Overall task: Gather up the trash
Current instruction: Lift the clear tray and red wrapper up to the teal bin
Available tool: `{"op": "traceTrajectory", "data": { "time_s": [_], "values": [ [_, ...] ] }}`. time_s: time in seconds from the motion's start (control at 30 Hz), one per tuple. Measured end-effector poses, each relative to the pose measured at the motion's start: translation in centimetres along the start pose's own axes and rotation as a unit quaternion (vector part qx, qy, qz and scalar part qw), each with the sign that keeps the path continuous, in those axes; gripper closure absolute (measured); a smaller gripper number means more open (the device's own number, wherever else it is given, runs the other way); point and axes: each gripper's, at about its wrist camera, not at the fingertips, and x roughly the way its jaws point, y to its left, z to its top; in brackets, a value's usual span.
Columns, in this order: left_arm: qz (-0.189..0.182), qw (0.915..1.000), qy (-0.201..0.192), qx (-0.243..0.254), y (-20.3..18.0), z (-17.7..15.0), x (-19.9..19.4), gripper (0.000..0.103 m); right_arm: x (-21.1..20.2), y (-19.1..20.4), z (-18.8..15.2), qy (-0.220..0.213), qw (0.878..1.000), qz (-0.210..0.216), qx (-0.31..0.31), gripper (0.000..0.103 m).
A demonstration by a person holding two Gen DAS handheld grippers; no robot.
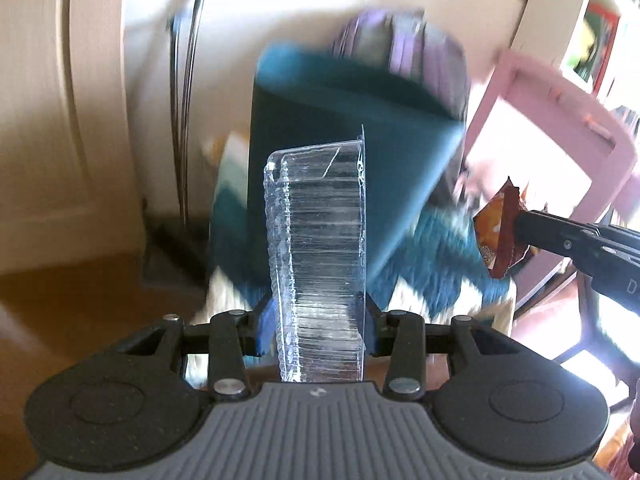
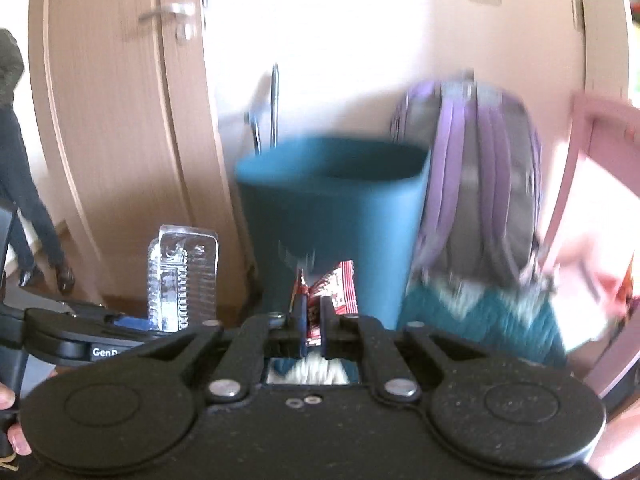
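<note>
Both my grippers are loaded and tilted downward toward the bin; both views are motion-blurred.

My left gripper [image 1: 316, 328] is clamped on a clear plastic container [image 1: 320, 248], with a pad on each side of its ribbed walls. The container stands up and forward out of the jaws, with its far end in front of the teal bin [image 1: 340, 120]. In the right wrist view the same container [image 2: 184, 276] rises from the left gripper [image 2: 160, 326], just to the left of my right one and at about the same level.

My right gripper [image 2: 314, 320] is pinched fully shut on a red and white wrapper [image 2: 336, 284]. The wrapper sticks up past the fingertips, directly in front of the bin wall [image 2: 332, 216]. In the left wrist view the right gripper [image 1: 520, 226] comes in from the right edge, fingers pointing left, with the crumpled wrapper [image 1: 500, 228] at its tip.

The bin is straight ahead of both grippers, open top visible. A purple backpack [image 2: 480, 184] is behind it to the right, a teal and white rug [image 2: 480, 320] below. A fingertip of the person's hand [image 2: 10, 396] shows at the far left edge of the right wrist view.
</note>
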Motion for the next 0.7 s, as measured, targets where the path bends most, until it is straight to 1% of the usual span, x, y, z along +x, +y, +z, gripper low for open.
{"op": "traceTrajectory", "data": {
  "time_s": [0.17,0.27,0.37,0.43,0.53,0.7],
  "values": [
    [-0.002,0.9972,-0.070,0.027,-1.2,7.1,-2.6,0.061,-0.5,-0.1,5.1,-0.050,0.998,-0.005,-0.024,0.098],
    [-0.003,0.9945,-0.095,0.043,-2.2,11.3,-3.2,0.061,-0.1,-0.3,7.1,-0.069,0.997,-0.010,-0.035,0.098],
    [0.008,0.9918,-0.112,0.062,-3.3,14.5,-2.7,0.061,1.0,-0.8,8.5,-0.076,0.996,-0.016,-0.041,0.098],
    [0.011,0.9920,-0.108,0.066,-3.9,16.6,-1.7,0.061,1.7,-1.0,9.0,-0.076,0.996,-0.019,-0.042,0.098],
    [0.015,0.9939,-0.090,0.062,-4.1,18.3,0.7,0.061,3.1,-1.5,9.9,-0.071,0.997,-0.018,-0.035,0.098],
    [0.030,0.9959,-0.052,0.068,-4.0,19.5,5.5,0.061,6.7,-2.5,10.2,-0.049,0.998,-0.018,-0.023,0.098]
  ]
}}
